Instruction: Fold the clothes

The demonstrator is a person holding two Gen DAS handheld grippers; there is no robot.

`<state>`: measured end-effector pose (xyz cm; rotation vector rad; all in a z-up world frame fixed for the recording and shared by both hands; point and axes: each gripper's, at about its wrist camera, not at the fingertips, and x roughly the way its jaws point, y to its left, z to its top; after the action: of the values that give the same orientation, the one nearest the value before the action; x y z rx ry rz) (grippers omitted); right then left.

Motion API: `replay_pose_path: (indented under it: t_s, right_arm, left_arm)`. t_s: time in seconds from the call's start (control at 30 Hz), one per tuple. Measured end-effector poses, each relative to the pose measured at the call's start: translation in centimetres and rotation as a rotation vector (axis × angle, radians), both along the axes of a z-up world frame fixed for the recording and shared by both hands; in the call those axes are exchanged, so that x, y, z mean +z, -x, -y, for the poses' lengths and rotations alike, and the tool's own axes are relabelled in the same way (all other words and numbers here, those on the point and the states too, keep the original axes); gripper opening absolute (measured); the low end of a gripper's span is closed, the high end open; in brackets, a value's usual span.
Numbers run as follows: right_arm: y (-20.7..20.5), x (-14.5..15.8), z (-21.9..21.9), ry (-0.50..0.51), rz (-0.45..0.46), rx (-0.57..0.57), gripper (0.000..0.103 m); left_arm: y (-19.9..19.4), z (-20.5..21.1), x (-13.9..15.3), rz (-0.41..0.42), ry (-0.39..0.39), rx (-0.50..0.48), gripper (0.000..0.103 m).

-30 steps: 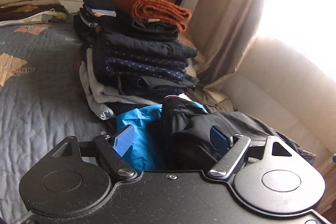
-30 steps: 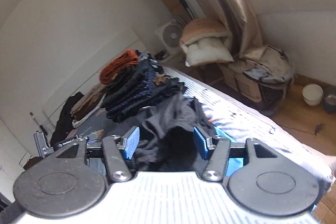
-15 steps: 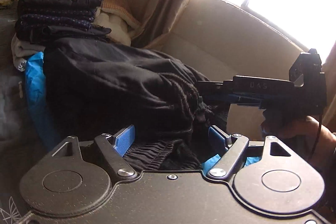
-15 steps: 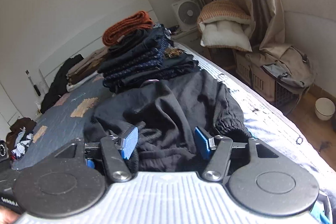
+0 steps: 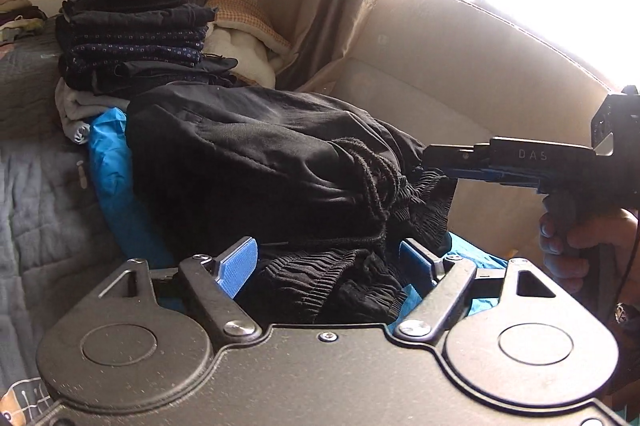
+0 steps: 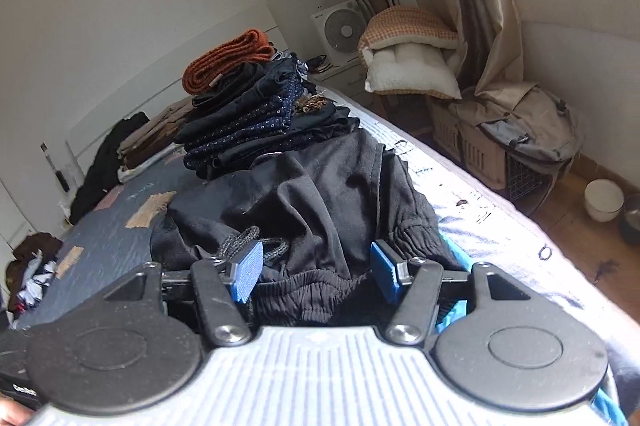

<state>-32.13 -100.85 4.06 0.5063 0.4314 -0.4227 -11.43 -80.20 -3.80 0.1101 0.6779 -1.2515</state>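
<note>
Left wrist view: the left gripper (image 5: 328, 266) stands spread around the black trousers (image 5: 256, 162), heaped on a blue garment (image 5: 112, 162) beside the stack (image 5: 136, 38).

Right wrist view: the right gripper (image 6: 316, 272) gapes over the waistband (image 6: 304, 296), unclamped, on the bed (image 6: 480, 210).

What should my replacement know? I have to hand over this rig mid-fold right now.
Left gripper: jaws wide, waistband of the black trousers between them; grip unclear.
Right gripper: same, further along the waistband.
Trousers lie crumpled on a blue garment on the bed, before the folded stack.
Done: stack folded.
Left: spread and fold the trousers, then the blue garment.
</note>
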Motion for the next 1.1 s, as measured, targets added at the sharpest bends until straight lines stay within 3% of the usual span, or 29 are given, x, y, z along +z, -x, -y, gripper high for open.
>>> replay_pose_path:
  t_s: [0.1,0.37,0.53,0.93,1.1]
  right_arm:
    - [0.8,1.1,-2.1,0.068,-0.039,-0.002,0.059]
    - [3.3,2.7,-7.2,0.105,-0.086,0.015,0.059]
    - [5.0,4.4,-10.1,0.132,-0.095,0.007,0.059]
    - [8.2,8.5,-14.9,0.184,-0.121,0.021,0.059]
    - [7.8,9.2,-15.2,0.171,-0.137,0.05,0.059]
  left_arm:
    - [1.1,-0.9,1.0,0.03,0.0,0.018,0.085]
    - [4.7,-3.9,4.2,0.082,0.008,0.051,0.092]
    - [6.2,-5.3,5.2,0.096,0.007,0.062,0.103]
    - [9.2,-8.3,7.1,0.148,-0.021,0.095,0.103]
    - [8.4,-8.1,7.6,0.077,-0.08,0.137,0.103]
